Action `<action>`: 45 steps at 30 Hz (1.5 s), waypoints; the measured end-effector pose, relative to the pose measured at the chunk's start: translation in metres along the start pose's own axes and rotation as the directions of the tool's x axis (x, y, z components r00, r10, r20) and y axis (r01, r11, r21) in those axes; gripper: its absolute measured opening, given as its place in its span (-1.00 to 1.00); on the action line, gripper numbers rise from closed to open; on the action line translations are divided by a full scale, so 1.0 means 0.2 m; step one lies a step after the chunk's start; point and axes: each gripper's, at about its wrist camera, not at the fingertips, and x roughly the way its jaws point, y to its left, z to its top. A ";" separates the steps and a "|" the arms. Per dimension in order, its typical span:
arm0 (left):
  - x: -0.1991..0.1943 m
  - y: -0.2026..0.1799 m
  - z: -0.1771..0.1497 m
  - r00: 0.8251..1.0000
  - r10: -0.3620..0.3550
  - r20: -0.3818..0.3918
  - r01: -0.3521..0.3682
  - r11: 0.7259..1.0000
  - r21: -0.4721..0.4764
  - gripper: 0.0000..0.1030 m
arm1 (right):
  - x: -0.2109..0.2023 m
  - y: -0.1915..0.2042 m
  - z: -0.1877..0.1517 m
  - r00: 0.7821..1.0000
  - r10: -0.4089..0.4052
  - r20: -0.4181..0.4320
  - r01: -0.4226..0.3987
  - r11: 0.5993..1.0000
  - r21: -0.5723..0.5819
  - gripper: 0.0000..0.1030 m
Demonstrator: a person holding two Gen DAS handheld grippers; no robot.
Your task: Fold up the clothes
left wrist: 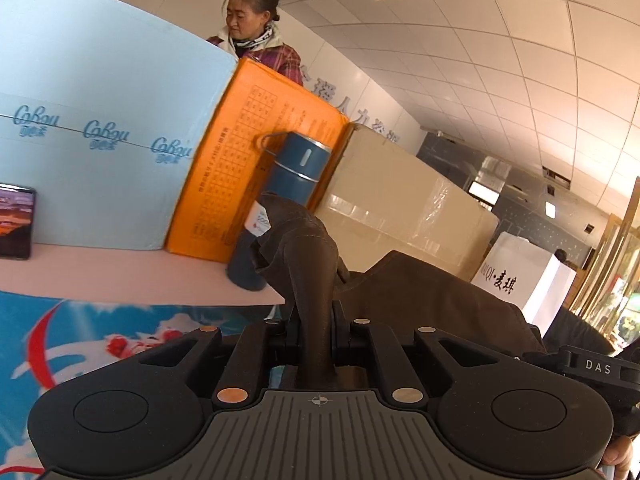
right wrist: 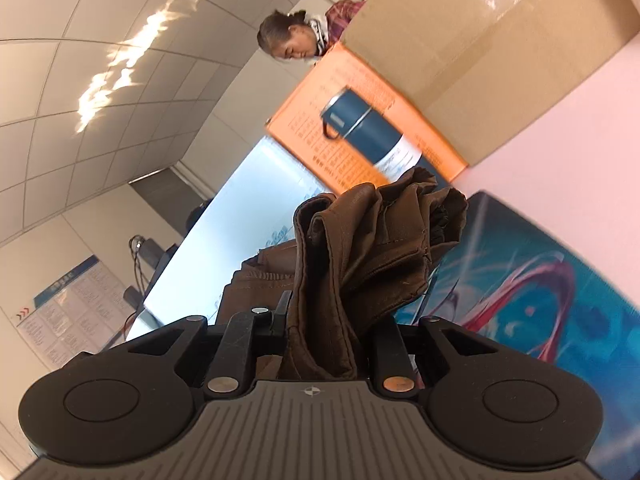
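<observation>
both grippers – left [left wrist: 316, 332], right [right wrist: 320, 336] – clenched bunched brown cloth [right wrist: 360, 240], lifted in front of the blue flask [left wrist: 296, 172] – slack between the 2.

left gripper [left wrist: 316, 320] raised, fingers clamped tight on a bunched fold of brown garment [left wrist: 420, 292], right gripper [right wrist: 324, 320] tilted sideways, likewise pinching gathered brown cloth

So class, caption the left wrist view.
Left gripper clamps brown garment before a blue flask and orange box.
</observation>
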 end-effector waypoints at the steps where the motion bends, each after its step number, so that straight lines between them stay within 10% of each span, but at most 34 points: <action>1: 0.09 -0.02 -0.01 1.000 -0.017 -0.002 0.017 1.000 -0.026 -0.82 | -0.01 -0.03 0.05 1.000 -0.020 0.023 0.021 1.000 -0.010 -0.67; 8: 0.59 -0.15 -0.14 0.997 -0.062 -0.055 0.052 0.986 -0.158 -0.82 | -0.03 -0.33 0.36 0.974 -0.151 0.169 0.149 0.989 0.027 -0.67; 15: 0.79 -0.14 -0.25 0.985 0.011 -0.174 -0.030 0.994 -0.103 -0.76 | 0.07 -0.74 0.39 0.921 -0.364 0.140 0.334 0.921 0.200 -0.67; 18: 0.79 -0.15 -0.27 0.980 0.073 -0.184 -0.085 0.995 -0.056 -0.54 | 0.09 -0.78 0.38 0.904 -0.409 0.124 0.381 0.902 0.202 -0.67; 20: 0.79 -0.16 -0.28 0.973 0.137 -0.185 -0.141 0.990 -0.008 -0.04 | 0.10 -0.77 0.37 0.885 -0.448 0.129 0.424 0.889 0.175 -0.60; 23: 0.77 -0.16 -0.26 0.959 0.225 -0.174 -0.226 0.974 0.013 0.46 | 0.11 -0.74 0.34 0.828 -0.541 0.150 0.530 0.841 0.110 -0.16; 31: 0.49 -0.10 -0.18 0.966 0.219 -0.134 -0.225 0.974 -0.028 0.69 | 0.01 -0.69 0.27 0.642 -0.709 0.292 0.719 0.689 0.091 0.52; 35: 0.28 -0.07 -0.11 0.978 0.191 -0.081 -0.191 0.981 0.005 0.83 | -0.08 -0.57 0.22 0.480 -0.767 0.425 0.818 0.567 0.100 0.64; 36: 0.22 -0.07 -0.09 0.981 0.187 -0.058 -0.186 0.982 0.023 0.86 | -0.09 -0.50 0.19 0.468 -0.757 0.457 0.831 0.552 0.063 0.65; 37: 0.16 -0.06 -0.08 0.982 0.185 -0.036 -0.184 0.982 0.040 0.90 | -0.09 -0.43 0.16 0.464 -0.740 0.486 0.841 0.541 0.019 0.68; 45: -0.23 -0.02 -0.02 0.984 0.147 0.100 -0.162 0.974 0.158 1.00 | 0.00 0.26 -0.23 0.641 -0.530 0.556 0.753 0.577 -0.318 0.98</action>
